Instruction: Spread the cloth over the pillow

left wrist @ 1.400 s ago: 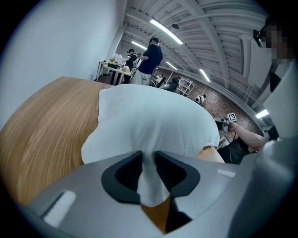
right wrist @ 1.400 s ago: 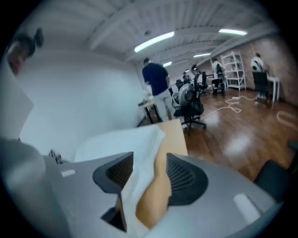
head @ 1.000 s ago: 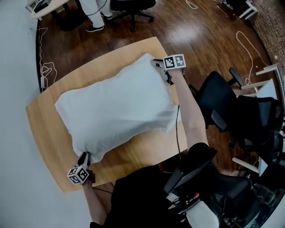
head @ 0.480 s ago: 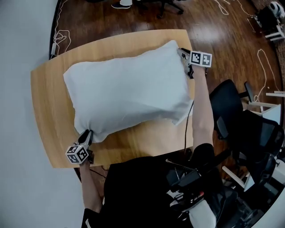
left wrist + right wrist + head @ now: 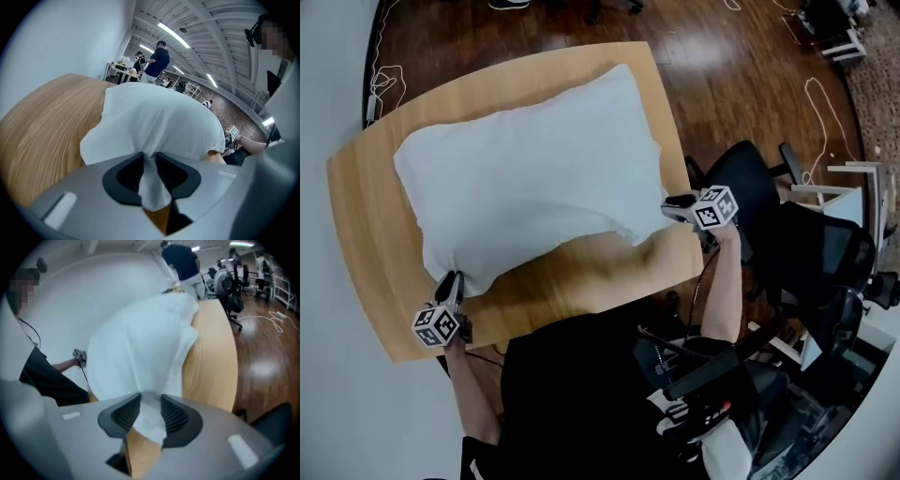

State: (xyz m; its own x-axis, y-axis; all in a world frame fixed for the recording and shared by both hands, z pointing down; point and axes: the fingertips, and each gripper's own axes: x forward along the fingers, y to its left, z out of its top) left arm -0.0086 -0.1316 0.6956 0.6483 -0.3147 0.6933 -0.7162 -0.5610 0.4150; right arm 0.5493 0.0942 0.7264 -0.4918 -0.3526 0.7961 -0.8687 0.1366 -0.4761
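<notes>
**Right gripper swings to the near corner**

The cloth lies mid-counter, draped over the pillow, which it hides completely. The right gripper has left the cloth's 1 o'clock corner. It now sits at the 4 o'clock corner, by the counter's edge.

Its fingers have just been opening and stand partly apart. That corner is bunched between them and touches both pads, so we read it as a grip.

The left gripper has hardly shifted from the 7 o'clock corner. Its fingers are narrowly apart, pinched on a fold of cloth.

The far edge looks settled. The near edge runs uneven around 5 o'clock. We judge the far side done. With both near corners in hand, what remains is drawing the near edge taut and down.
</notes>
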